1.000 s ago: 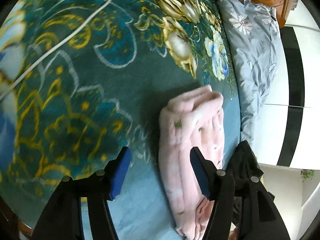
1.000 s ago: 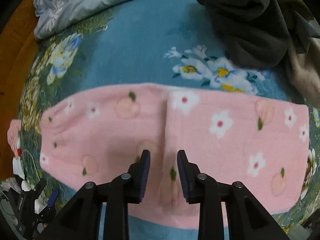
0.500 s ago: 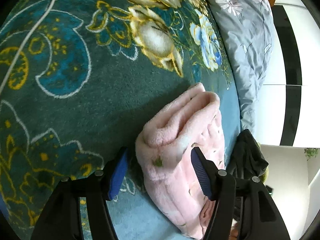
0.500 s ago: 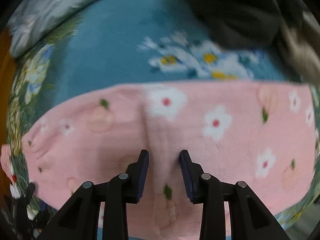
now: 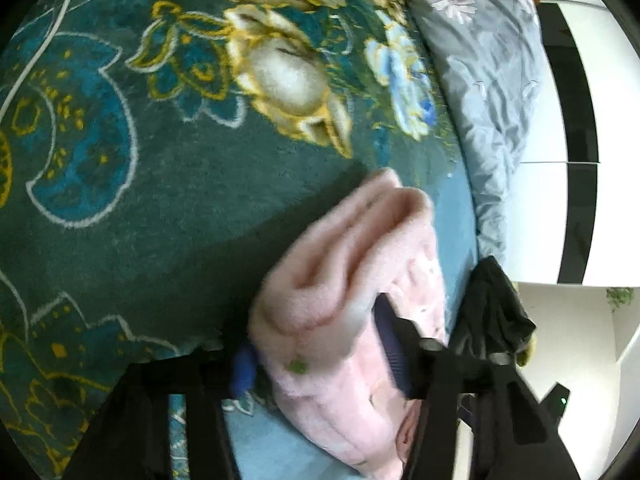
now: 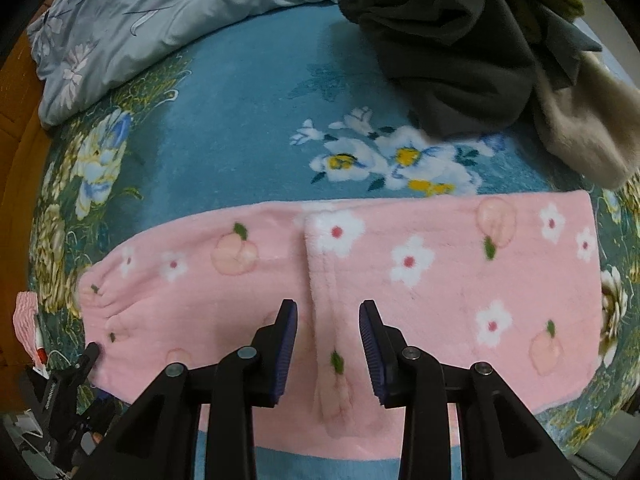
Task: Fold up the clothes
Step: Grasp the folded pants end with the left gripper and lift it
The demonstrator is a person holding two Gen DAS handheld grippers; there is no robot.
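Though blurred — left tool (image 5: 320, 344) seemingly astride cloth (image 5: 344, 280)

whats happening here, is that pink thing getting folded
Yes. A person with two handheld grippers is folding pink fleece pants on a floral blanket. The left gripper has its jaws around the bunched end of the pants, apparently grasping it. The right gripper is open over the middle seam. More clothes are piled behind.

The right gripper (image 6: 328, 350), jaws apart, straddles a raised fold of the pink garment (image 6: 440, 280) spread on the bed (image 6: 256, 120).
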